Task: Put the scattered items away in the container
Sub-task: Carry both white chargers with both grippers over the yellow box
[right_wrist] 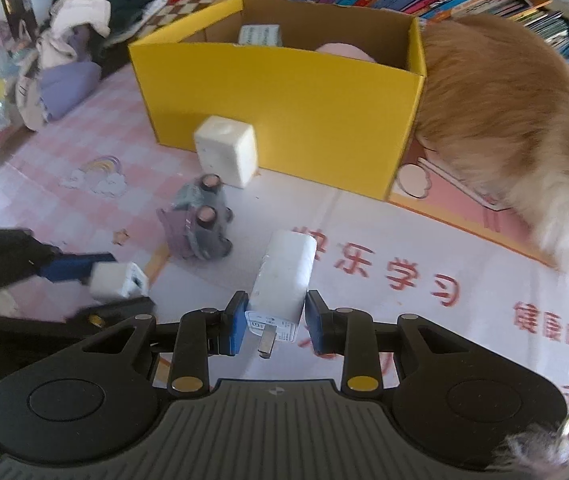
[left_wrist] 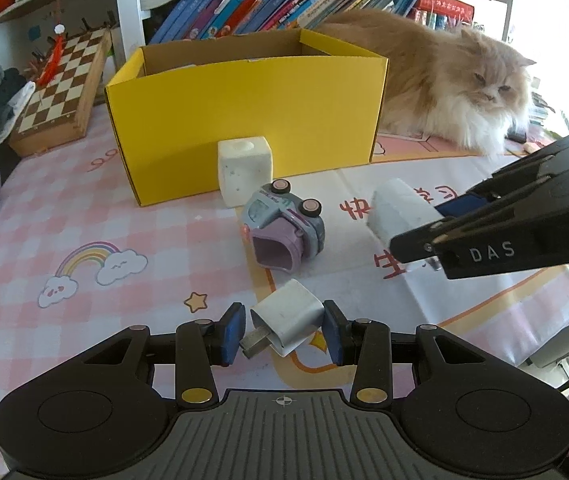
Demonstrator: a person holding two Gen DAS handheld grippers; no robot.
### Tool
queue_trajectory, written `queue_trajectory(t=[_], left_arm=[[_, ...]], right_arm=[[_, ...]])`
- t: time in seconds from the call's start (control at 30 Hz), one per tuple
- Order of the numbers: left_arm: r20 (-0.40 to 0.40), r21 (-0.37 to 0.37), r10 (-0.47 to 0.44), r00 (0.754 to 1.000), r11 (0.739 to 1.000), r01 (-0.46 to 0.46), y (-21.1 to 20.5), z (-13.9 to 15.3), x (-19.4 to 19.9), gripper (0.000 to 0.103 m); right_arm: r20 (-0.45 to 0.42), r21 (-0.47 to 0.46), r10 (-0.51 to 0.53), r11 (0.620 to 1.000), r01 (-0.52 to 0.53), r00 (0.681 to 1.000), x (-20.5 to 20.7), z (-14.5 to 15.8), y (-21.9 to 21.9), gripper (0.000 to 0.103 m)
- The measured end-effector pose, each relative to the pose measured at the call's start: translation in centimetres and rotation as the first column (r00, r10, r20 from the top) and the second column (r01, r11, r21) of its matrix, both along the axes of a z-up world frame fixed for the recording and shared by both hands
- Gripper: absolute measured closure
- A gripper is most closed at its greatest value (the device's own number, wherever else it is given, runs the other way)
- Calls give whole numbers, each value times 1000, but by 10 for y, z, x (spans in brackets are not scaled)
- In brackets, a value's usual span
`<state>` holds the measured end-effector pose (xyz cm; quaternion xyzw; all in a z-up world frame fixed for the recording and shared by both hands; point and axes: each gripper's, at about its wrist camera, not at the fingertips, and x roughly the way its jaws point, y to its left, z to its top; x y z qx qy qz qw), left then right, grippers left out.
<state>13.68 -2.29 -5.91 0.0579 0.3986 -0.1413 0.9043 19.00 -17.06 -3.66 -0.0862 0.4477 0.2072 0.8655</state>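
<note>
- Gripping a white charger each: left gripper (left_wrist: 283,326) closed on the small plug adapter (left_wrist: 286,322), pads at both its sides, metal prongs poking toward the camera.
- Clamped likewise, right gripper (right_wrist: 272,322) on the taller white charger (right_wrist: 284,280), blue pads pressed to its lower end, long body standing out ahead of the fingers.
- Open-topped and just beyond, yellow box (left_wrist: 244,108), with a few things already lying inside as seen from the right wrist.
- Left on the mat in front of the box: white cube (left_wrist: 244,170) touching its front wall, toy car (left_wrist: 284,228) tipped on its side near it.
- Best to lift each charger clear above the front wall before moving forward; likely to catch on the cardboard edge otherwise, especially the long one held only at its base.
- Worth keeping the grip firm through the carry; smooth plastic and a low hold may let the tall charger swing or slip.
- Advisable to send one hand in at a time, so the two tools do not cross over the opening.
- Lowering well inside before letting go, rather than dropping from height.
- Minding the cat (left_wrist: 444,80) lying right against the box's far right side; a slow, steady path on that side seems wise.
</note>
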Motion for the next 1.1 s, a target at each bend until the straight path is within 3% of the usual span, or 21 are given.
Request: queue_trajectory(t=[0.9,1.1], left_arm=[[48,0,-25,999,1000,25,7,15,-21,63],[74,-26,-1,997,1000,3,15,26,-23,63]], right_arm=[[-29,0,-22,1000,22,999,-30,-1,-1,74],[0,28,-26,999,26,1000,-36,9,-2,74]])
